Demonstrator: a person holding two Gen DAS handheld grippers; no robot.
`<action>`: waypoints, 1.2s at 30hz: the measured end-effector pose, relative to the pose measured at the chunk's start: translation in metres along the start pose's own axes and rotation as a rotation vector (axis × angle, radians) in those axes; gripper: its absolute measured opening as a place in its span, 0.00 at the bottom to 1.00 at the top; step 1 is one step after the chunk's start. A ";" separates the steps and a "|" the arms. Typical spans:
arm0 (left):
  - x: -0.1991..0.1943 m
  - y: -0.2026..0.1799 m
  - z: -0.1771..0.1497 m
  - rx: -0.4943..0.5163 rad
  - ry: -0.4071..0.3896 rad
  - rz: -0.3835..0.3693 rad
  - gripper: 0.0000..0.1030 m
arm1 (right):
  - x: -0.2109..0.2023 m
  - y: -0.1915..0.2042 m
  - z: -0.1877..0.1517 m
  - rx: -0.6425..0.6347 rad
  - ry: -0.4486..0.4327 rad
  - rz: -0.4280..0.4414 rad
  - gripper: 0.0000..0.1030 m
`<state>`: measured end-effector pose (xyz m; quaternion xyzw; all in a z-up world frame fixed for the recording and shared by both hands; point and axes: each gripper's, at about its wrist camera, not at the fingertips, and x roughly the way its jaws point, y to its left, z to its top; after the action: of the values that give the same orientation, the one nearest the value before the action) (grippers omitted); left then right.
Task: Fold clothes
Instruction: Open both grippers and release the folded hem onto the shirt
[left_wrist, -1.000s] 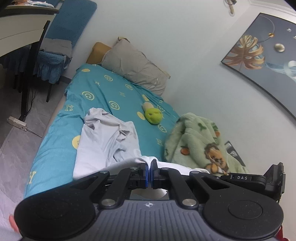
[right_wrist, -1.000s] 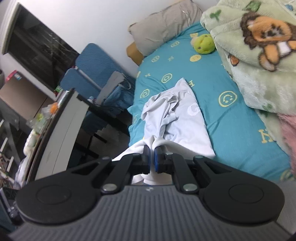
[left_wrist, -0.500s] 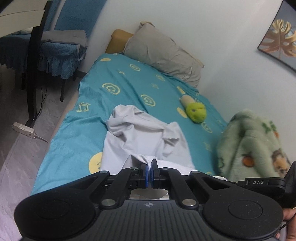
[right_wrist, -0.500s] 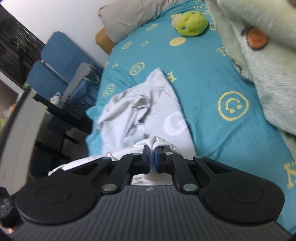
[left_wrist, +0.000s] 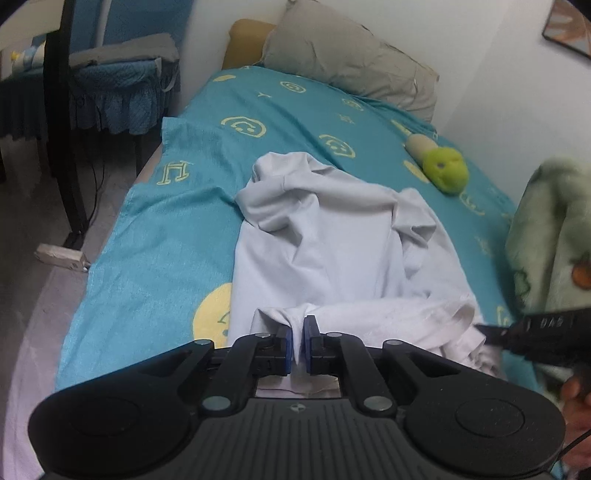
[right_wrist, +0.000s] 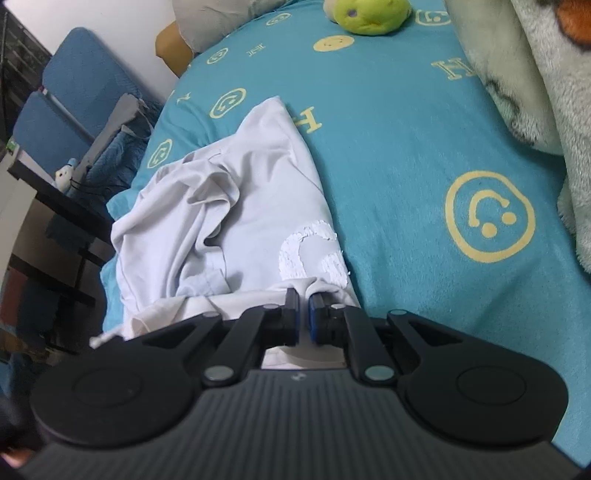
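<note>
We are pinching the shirt (left_wrist: 332, 251) hem with both tools (left_wrist: 298, 341) (right_wrist: 303, 317); it is lying lengthwise toward the pillow (left_wrist: 351, 62) at frame top, on the teal bed (left_wrist: 166, 236).

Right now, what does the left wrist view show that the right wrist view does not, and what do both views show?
Only the left wrist view: the white power strip on the floor and the other gripper's black body.

Only the right wrist view: the white raised print on the shirt and a small white plush figure on the dark desk.

Both: the light grey shirt on the teal smiley-print bedsheet, the lime green plush toy, and each gripper, left gripper and right gripper, shut on the shirt's hem.
</note>
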<state>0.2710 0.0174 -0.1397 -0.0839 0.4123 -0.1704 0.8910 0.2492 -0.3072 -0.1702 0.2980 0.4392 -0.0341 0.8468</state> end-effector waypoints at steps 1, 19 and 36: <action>-0.001 -0.003 -0.001 0.014 -0.001 0.009 0.08 | 0.000 0.000 0.001 0.003 0.008 0.000 0.10; -0.120 -0.062 -0.035 0.193 -0.260 0.079 0.98 | -0.119 0.049 -0.047 -0.260 -0.297 -0.003 0.85; -0.170 -0.061 -0.090 0.055 -0.118 0.024 1.00 | -0.168 0.053 -0.094 -0.330 -0.399 -0.087 0.85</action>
<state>0.0854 0.0233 -0.0600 -0.0643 0.3553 -0.1658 0.9177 0.0948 -0.2478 -0.0578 0.1239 0.2756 -0.0564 0.9516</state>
